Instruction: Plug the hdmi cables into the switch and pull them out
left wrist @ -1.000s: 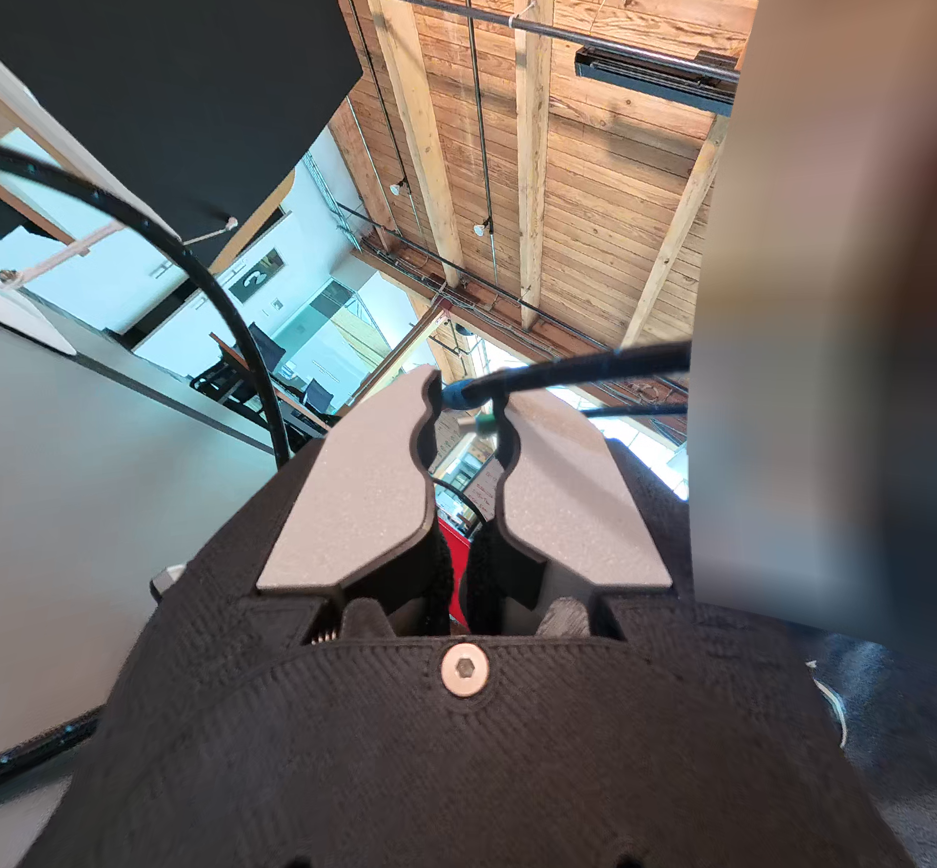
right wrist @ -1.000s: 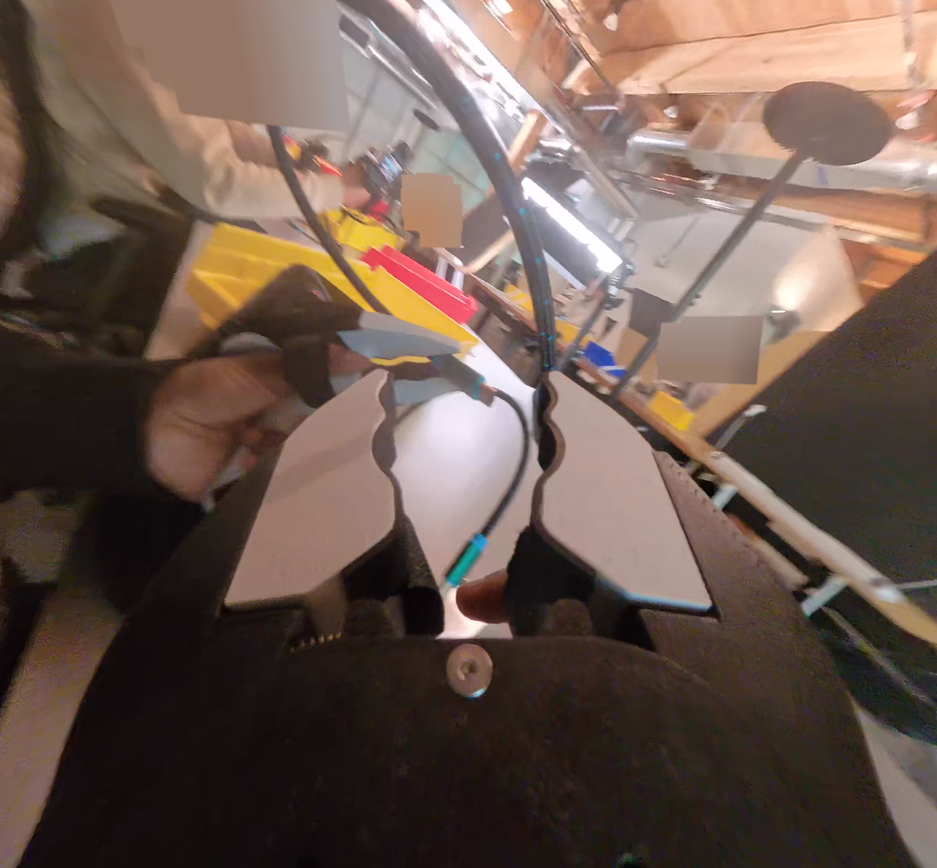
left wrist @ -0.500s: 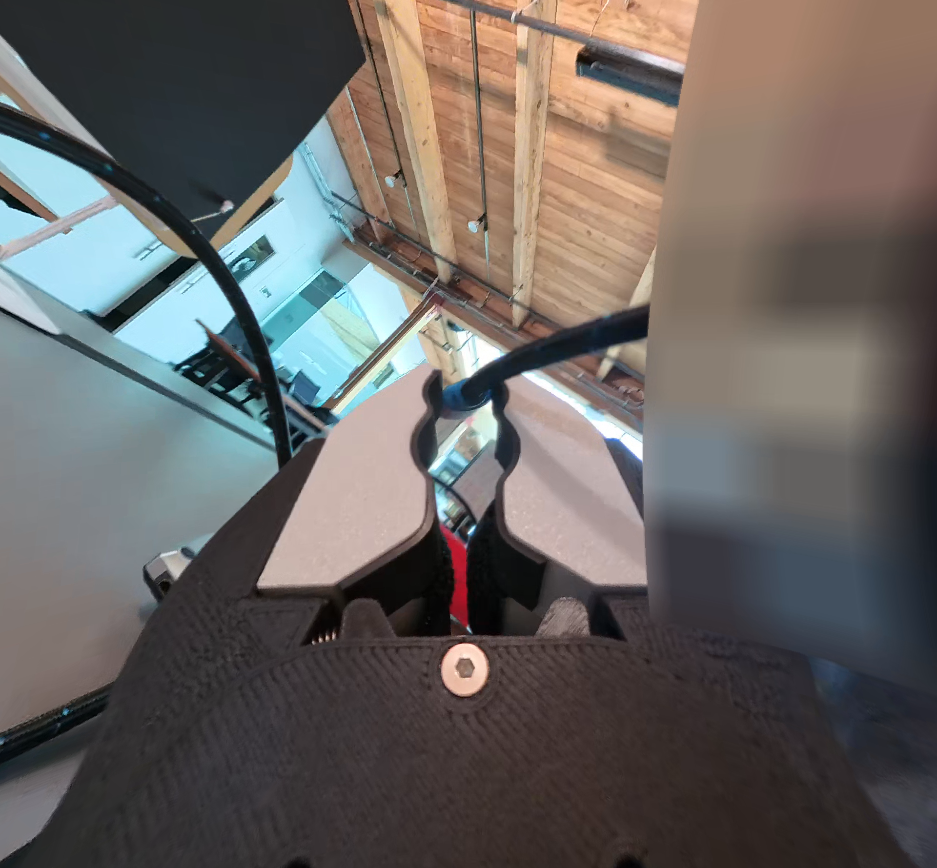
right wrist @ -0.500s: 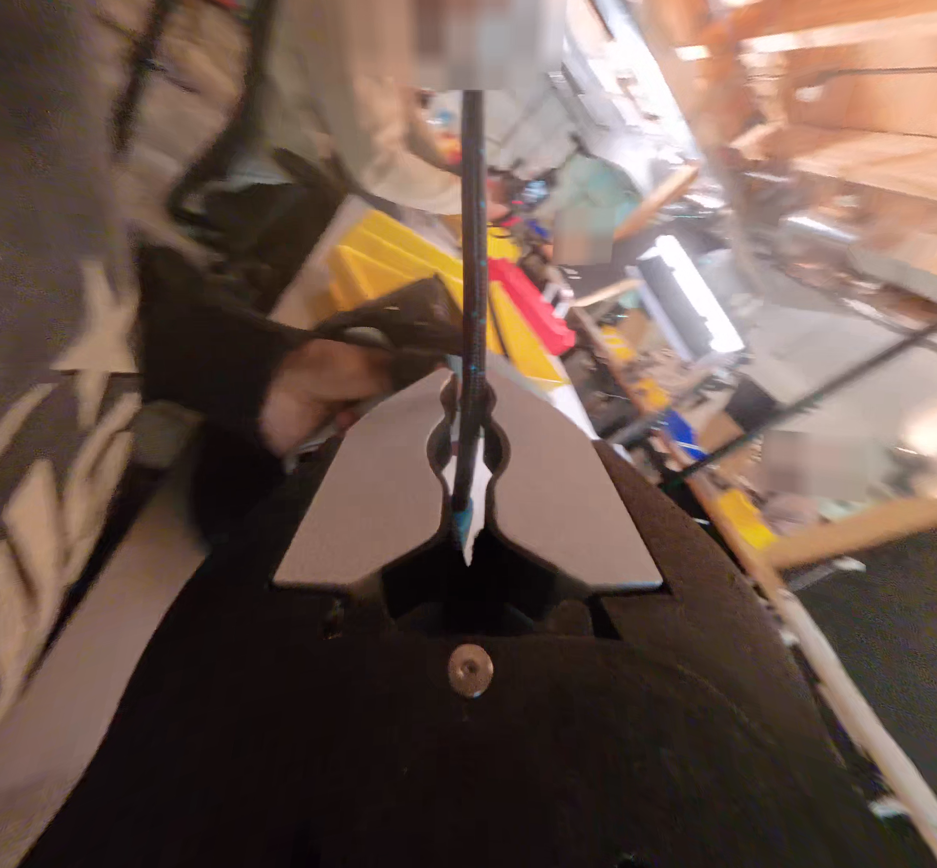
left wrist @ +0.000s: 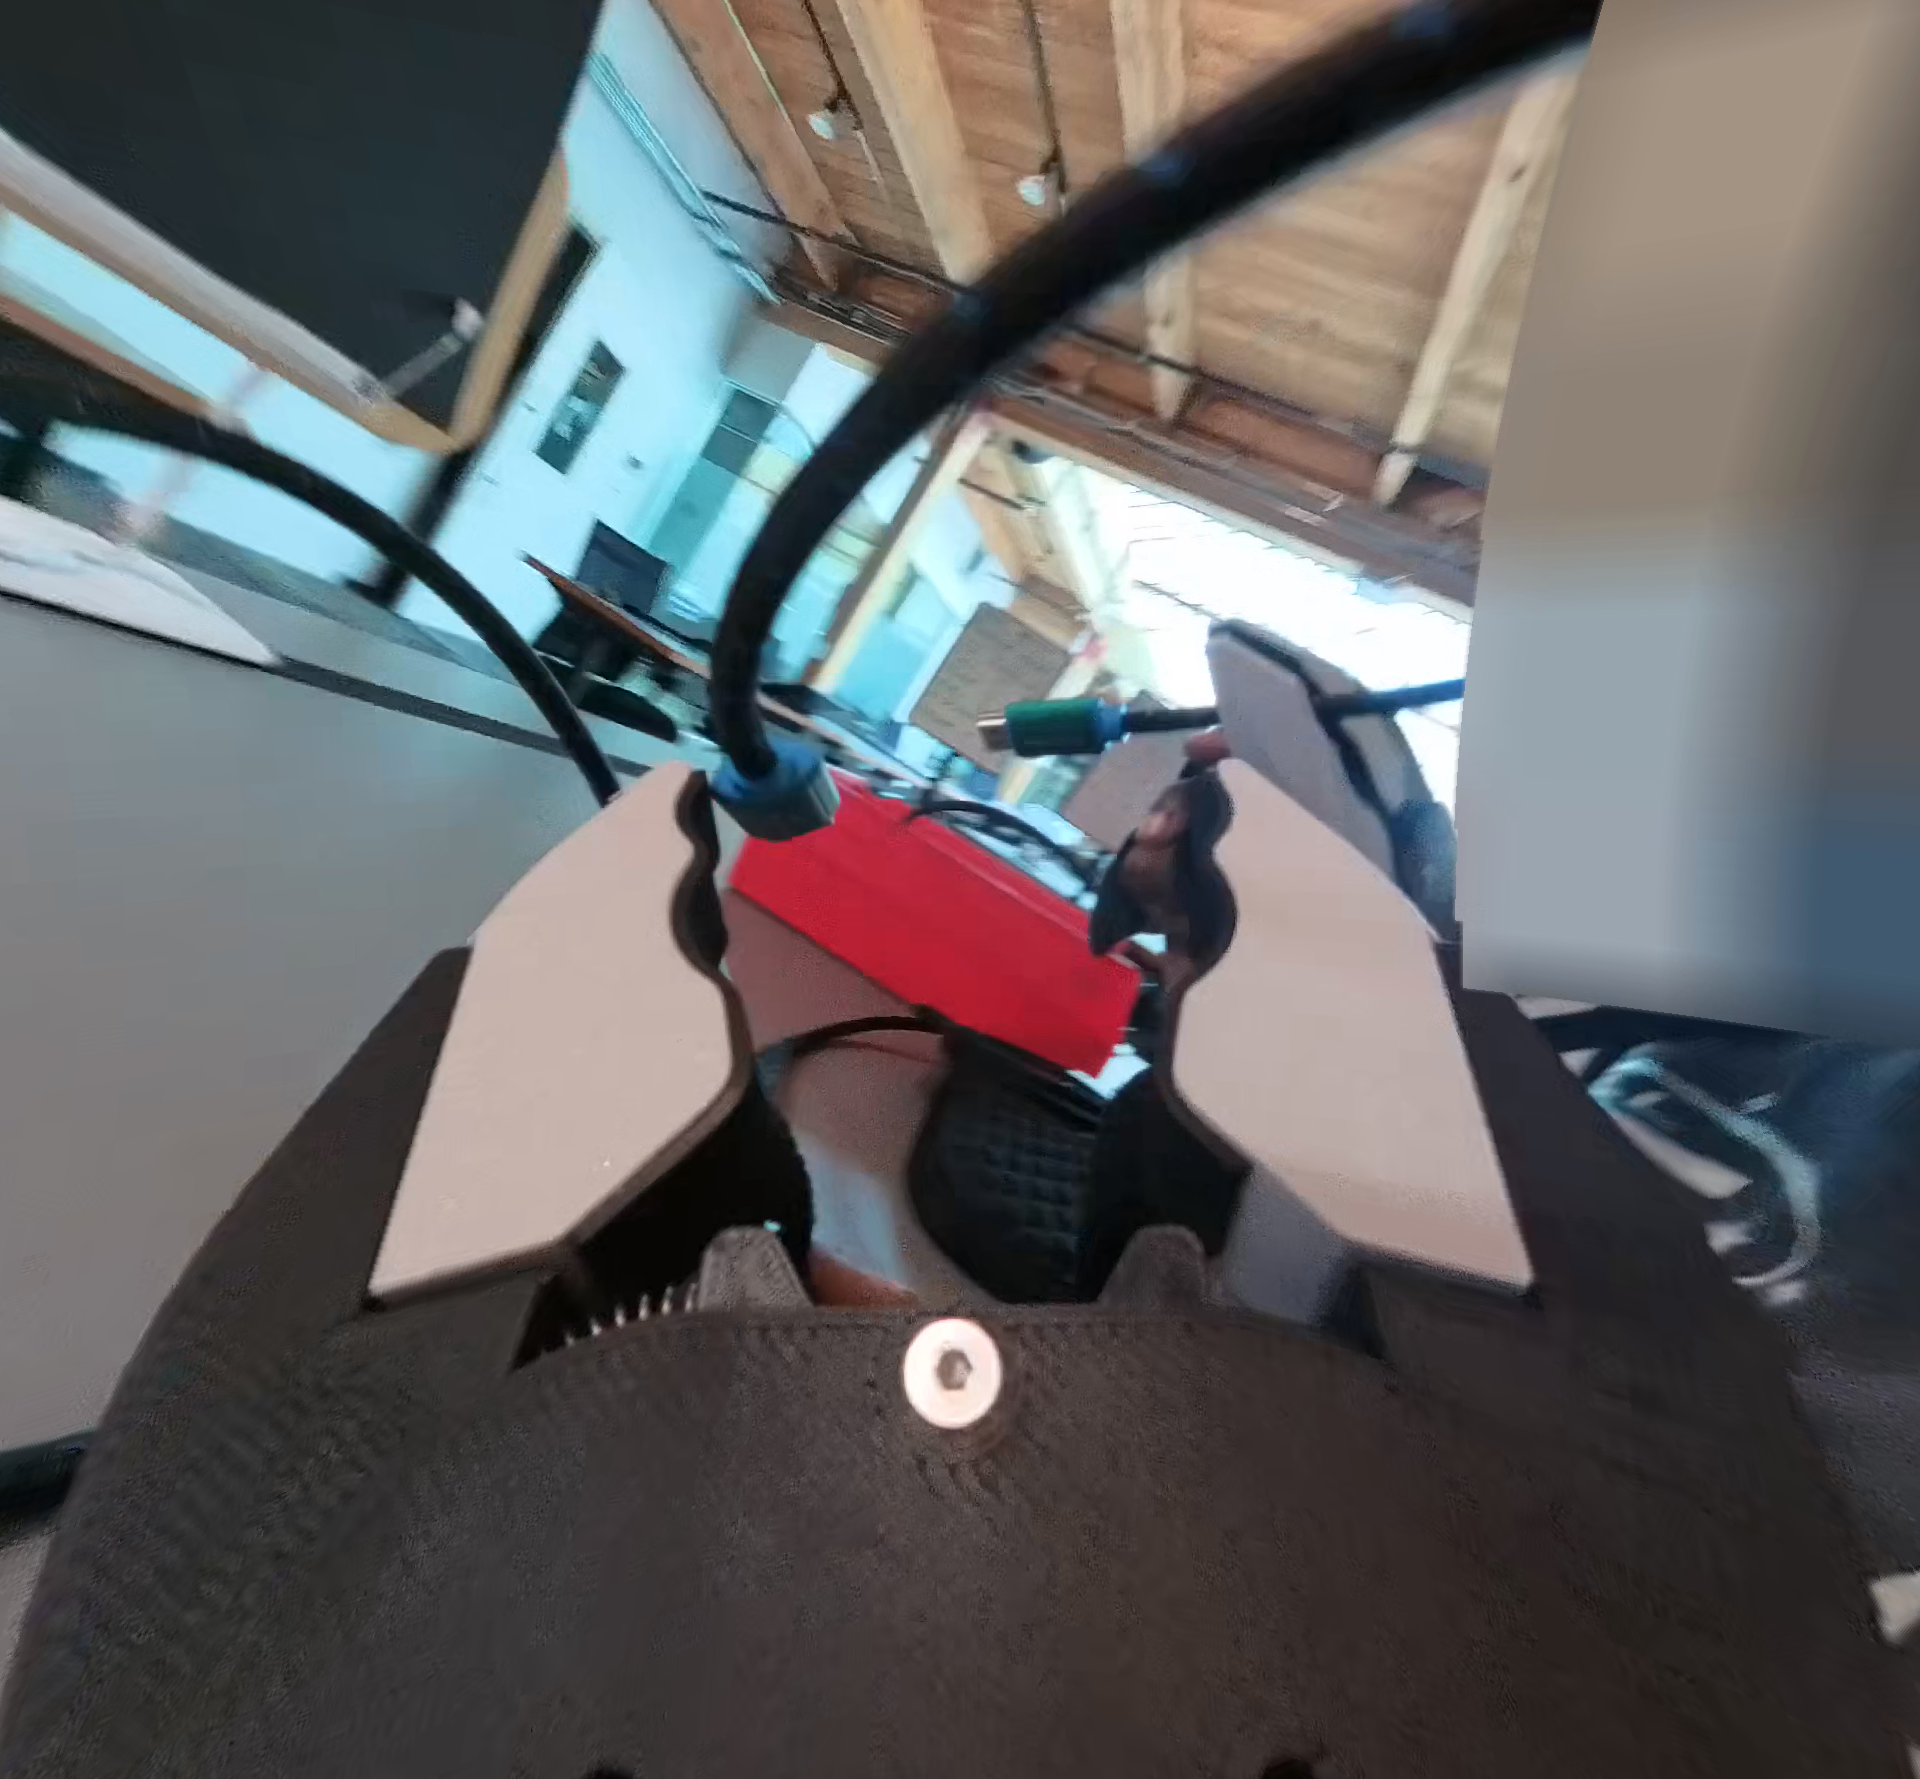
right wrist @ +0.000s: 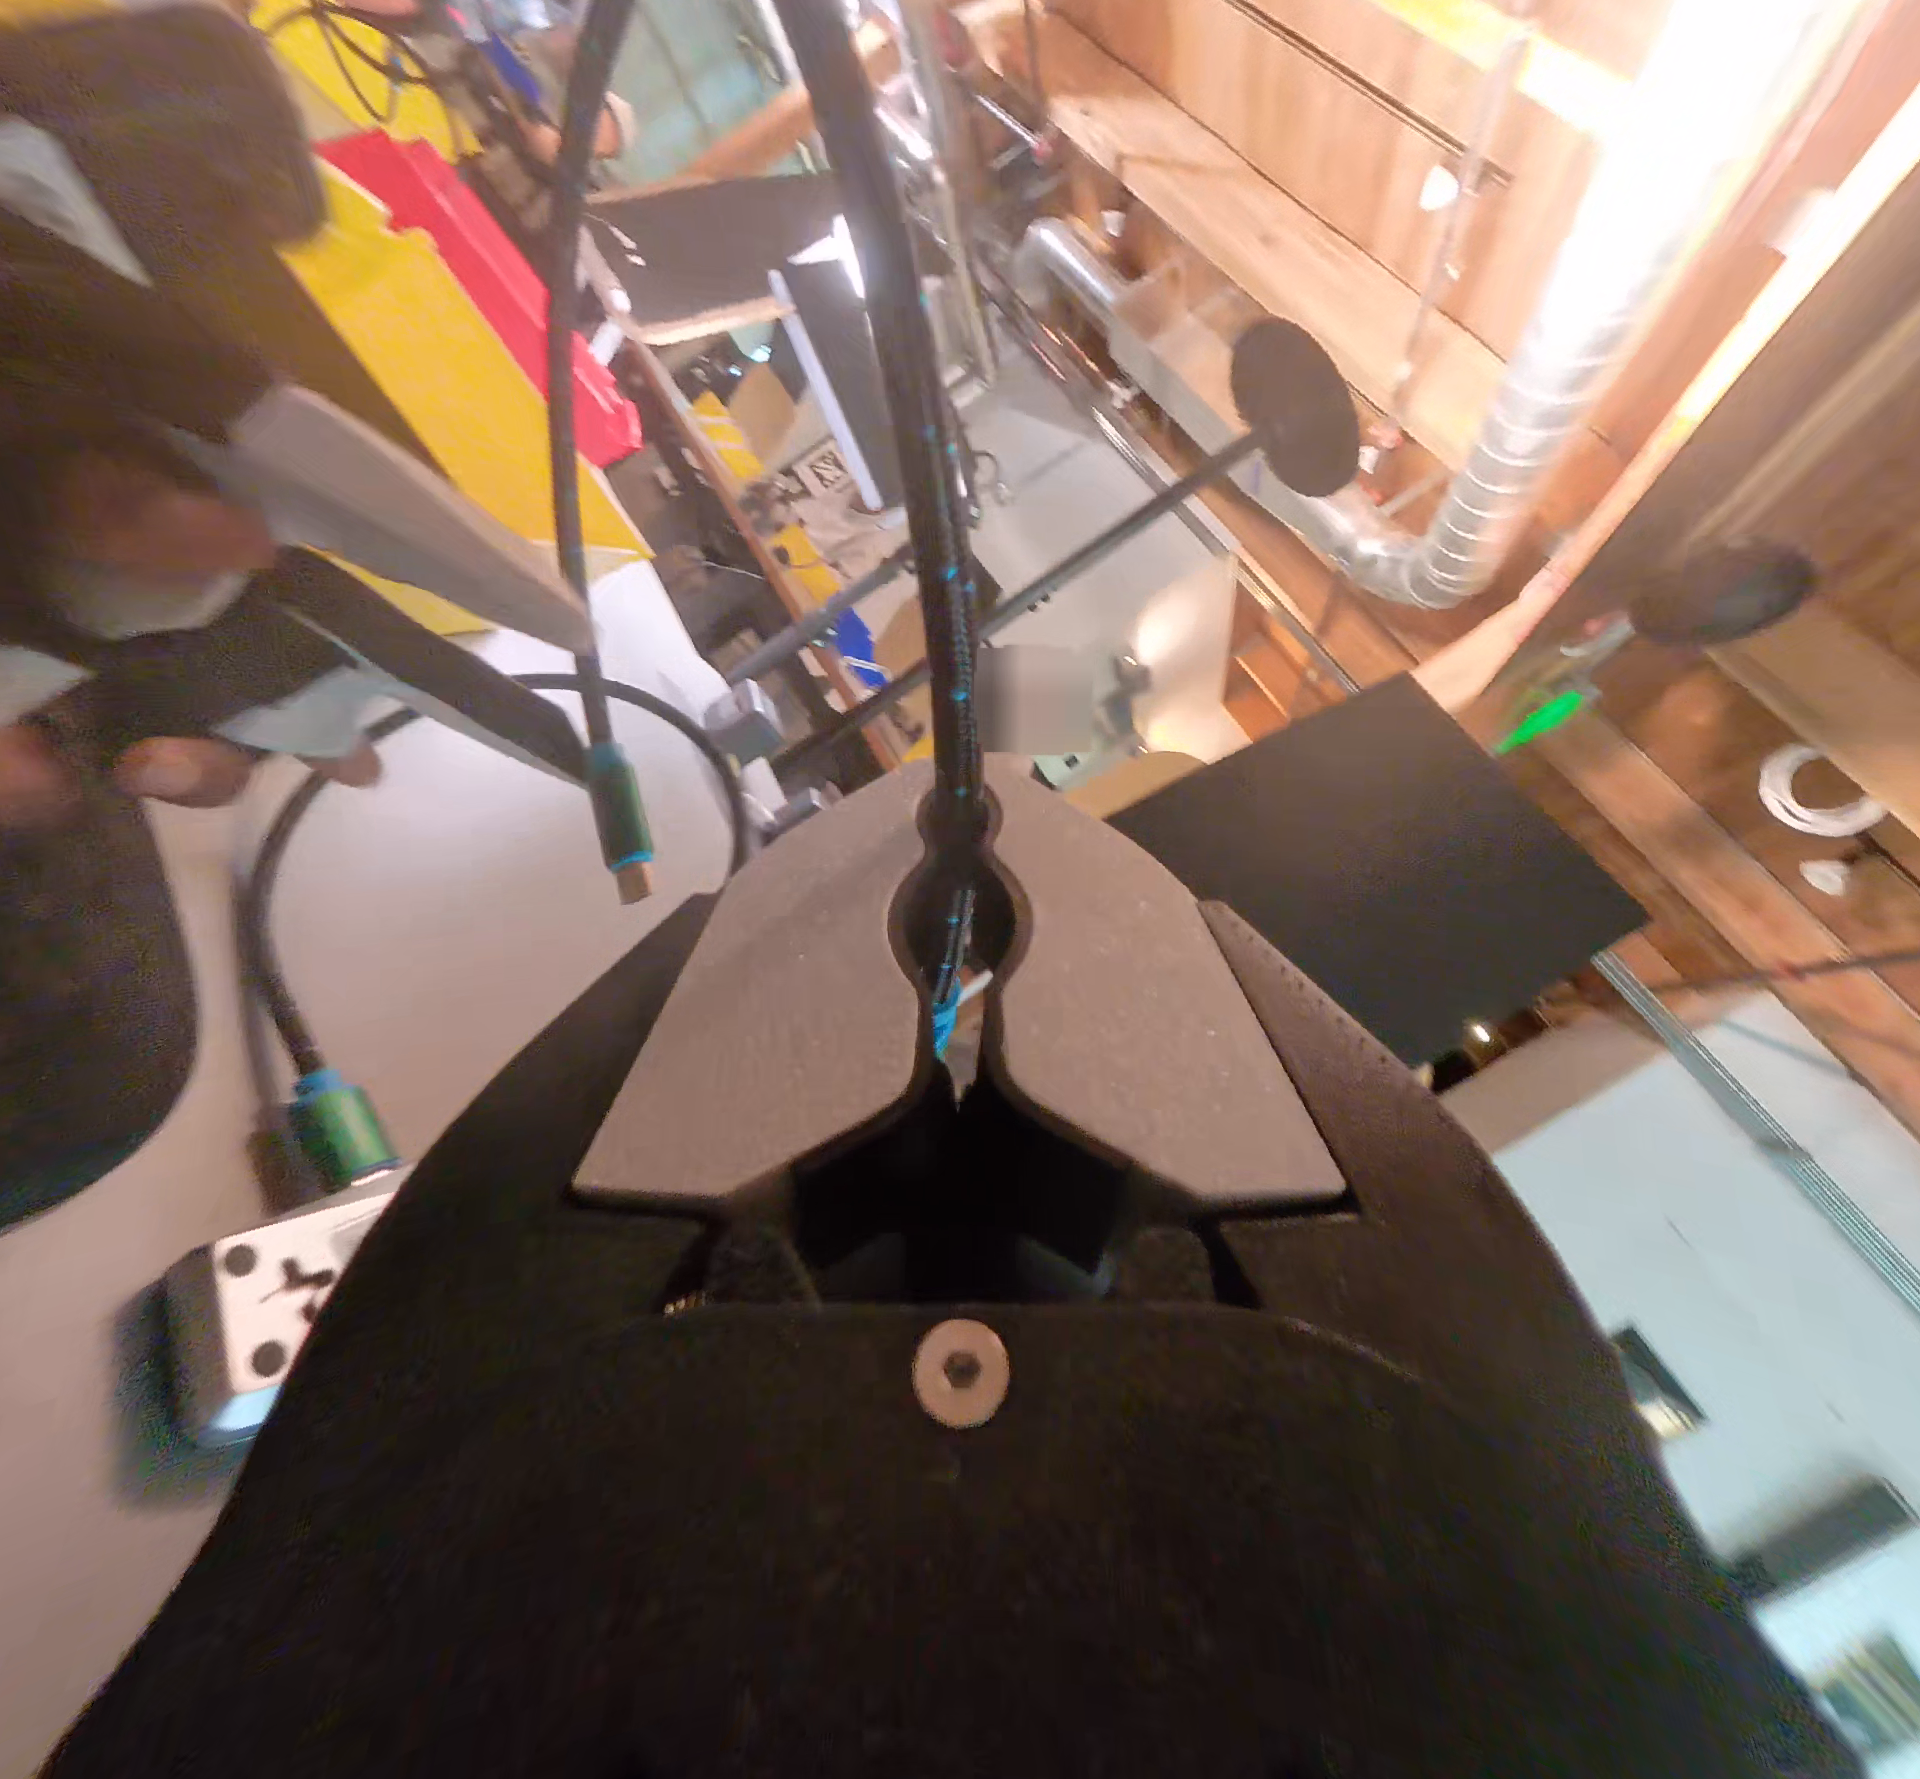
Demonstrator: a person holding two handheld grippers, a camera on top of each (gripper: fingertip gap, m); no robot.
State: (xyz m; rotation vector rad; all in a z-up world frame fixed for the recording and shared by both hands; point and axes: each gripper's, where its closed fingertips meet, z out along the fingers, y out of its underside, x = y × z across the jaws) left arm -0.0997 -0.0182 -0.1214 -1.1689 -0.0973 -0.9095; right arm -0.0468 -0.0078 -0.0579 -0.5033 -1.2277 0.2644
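Note:
My left gripper (left wrist: 956,784) is open and empty, jaws wide apart. A blue-collared plug (left wrist: 774,794) on a black braided HDMI cable (left wrist: 1039,275) hangs free beside its left fingertip. My right gripper (right wrist: 961,784) is shut on the black braided cable (right wrist: 935,441), which arcs up and back down to a hanging teal-banded plug (right wrist: 621,836) by the left gripper (right wrist: 582,701). In the left wrist view the right gripper (left wrist: 1278,690) shows edge-on with a green plug (left wrist: 1049,727) sticking out. The silver switch (right wrist: 239,1314) lies at lower left with a green-collared plug (right wrist: 338,1121) in it.
The white table (right wrist: 468,898) carries the switch. A red bin (left wrist: 935,908) and yellow bins (right wrist: 436,358) stand behind. A black panel (right wrist: 1351,877) is at the right. A person's hand (right wrist: 156,763) holds the left gripper. Wooden ceiling beams are overhead.
My left gripper has opened and let go of the blue-collared plug. My right gripper, open a second ago, has shut on the braided cable. Both views have swung.

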